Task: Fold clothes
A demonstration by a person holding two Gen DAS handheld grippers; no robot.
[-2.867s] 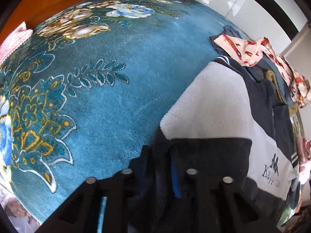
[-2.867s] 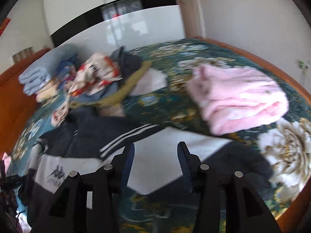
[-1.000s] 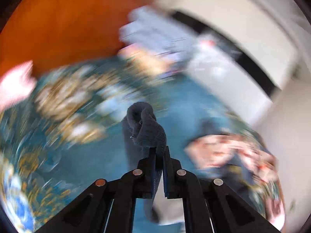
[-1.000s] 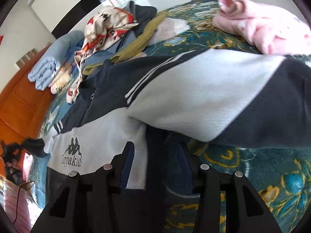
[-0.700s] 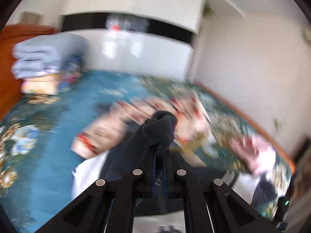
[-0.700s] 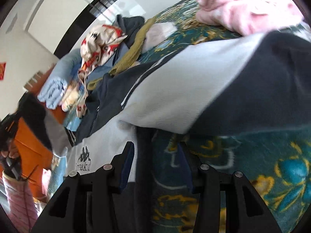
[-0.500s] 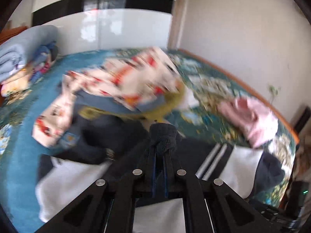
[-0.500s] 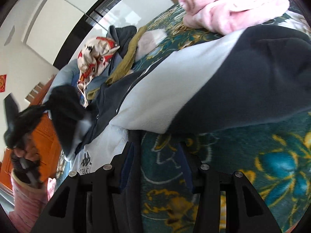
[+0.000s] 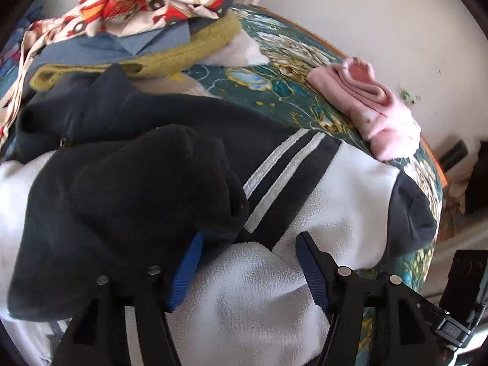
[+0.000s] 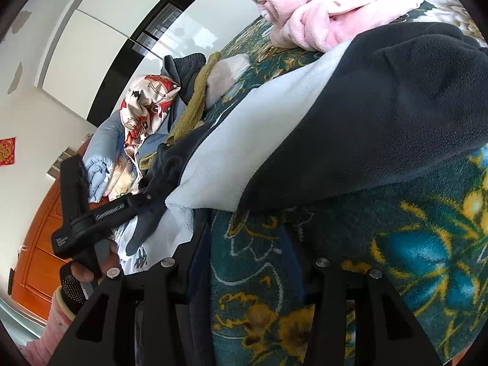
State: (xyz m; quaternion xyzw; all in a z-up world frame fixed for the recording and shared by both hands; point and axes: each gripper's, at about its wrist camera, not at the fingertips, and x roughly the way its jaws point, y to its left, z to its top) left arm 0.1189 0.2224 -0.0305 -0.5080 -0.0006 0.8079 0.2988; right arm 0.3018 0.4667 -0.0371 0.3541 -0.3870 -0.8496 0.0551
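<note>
A navy and white fleece jacket [image 9: 250,292] lies on the blue flowered bedspread [image 9: 274,85]. Its one dark sleeve [image 9: 131,201] is folded across the jacket's body. My left gripper [image 9: 247,262] is open just above the jacket, the sleeve's cuff lying against its left finger. The other sleeve [image 10: 350,116] stretches out to the right. My right gripper [image 10: 247,262] is open and empty, low over the bedspread [image 10: 396,274] beside the jacket's edge. The left gripper also shows in the right wrist view [image 10: 143,198], held in a hand.
A folded pink garment [image 9: 375,113] lies at the bed's far right edge, also in the right wrist view [image 10: 335,3]. A heap of clothes [image 9: 131,27] with a red-patterned cloth and an olive piece lies behind the jacket. An orange wooden headboard [image 10: 39,238] stands at the left.
My left gripper carried the dark sleeve up and across onto the jacket's body, then opened and let it go. My right gripper stayed open, lowering close to the bedspread.
</note>
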